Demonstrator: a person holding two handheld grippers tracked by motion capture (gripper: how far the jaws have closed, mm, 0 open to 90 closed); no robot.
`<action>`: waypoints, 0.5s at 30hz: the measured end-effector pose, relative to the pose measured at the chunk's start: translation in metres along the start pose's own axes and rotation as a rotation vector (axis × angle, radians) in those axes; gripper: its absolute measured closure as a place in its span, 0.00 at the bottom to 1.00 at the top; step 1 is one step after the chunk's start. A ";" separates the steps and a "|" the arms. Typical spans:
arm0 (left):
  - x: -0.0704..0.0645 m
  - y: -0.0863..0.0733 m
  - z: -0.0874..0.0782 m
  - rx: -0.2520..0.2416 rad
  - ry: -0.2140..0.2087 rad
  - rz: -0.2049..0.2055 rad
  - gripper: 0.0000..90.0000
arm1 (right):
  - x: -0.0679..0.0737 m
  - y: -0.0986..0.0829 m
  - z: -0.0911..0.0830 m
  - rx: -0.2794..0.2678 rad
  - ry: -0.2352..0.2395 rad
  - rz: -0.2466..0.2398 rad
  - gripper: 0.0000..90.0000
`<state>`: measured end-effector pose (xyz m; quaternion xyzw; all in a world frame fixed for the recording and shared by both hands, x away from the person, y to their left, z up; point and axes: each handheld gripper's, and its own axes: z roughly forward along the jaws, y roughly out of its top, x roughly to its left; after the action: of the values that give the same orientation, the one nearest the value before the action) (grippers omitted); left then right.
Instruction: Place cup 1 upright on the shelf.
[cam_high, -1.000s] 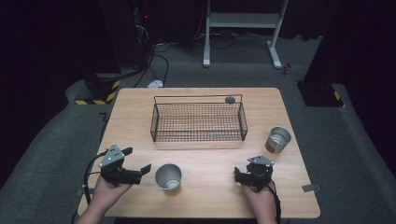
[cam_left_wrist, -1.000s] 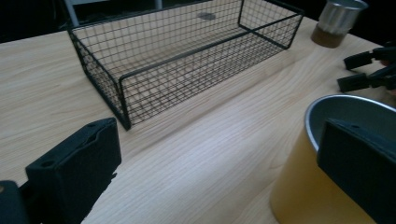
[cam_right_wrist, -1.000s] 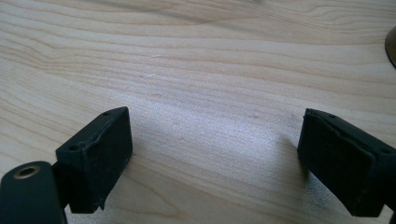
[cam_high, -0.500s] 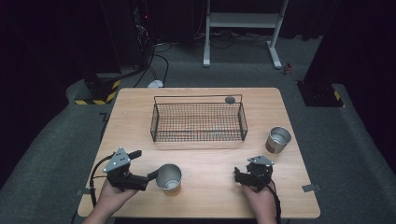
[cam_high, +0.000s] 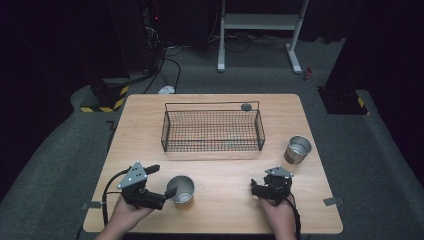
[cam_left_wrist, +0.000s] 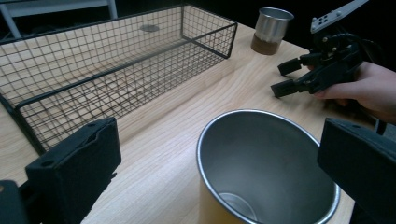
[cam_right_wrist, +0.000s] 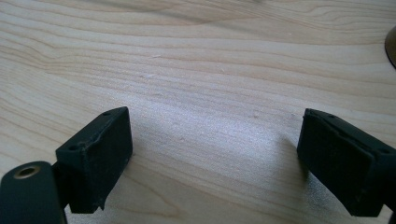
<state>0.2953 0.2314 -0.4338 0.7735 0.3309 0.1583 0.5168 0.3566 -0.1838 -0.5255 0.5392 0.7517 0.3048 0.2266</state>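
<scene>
High view: a steel cup stands on the wooden surface, in front of the wire basket. The left tongs spread wide around it.

Left gripper view: the cup sits between both jaws.

Right gripper view: the right tongs gape wide over bare wood.

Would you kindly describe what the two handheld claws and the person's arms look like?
Both the left claw and right claw are black, with blocky, square-ended jaws and a grey three-cornered plate on top. A black cable trails back from each. The person's forearms look bare, with no sleeves seen.
</scene>
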 end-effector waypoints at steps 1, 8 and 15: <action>0.000 0.000 0.000 0.000 0.000 0.000 0.00 | 0.000 0.000 0.000 0.000 0.000 0.000 0.11; -0.004 -0.001 0.004 -0.005 -0.025 -0.001 0.00 | 0.000 0.000 0.000 0.000 0.000 0.000 0.11; -0.009 -0.002 0.008 -0.016 -0.044 0.009 0.00 | 0.000 0.000 0.000 0.001 -0.001 0.000 0.12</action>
<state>0.2927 0.2201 -0.4378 0.7743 0.3145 0.1462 0.5293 0.3565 -0.1837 -0.5254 0.5396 0.7516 0.3044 0.2266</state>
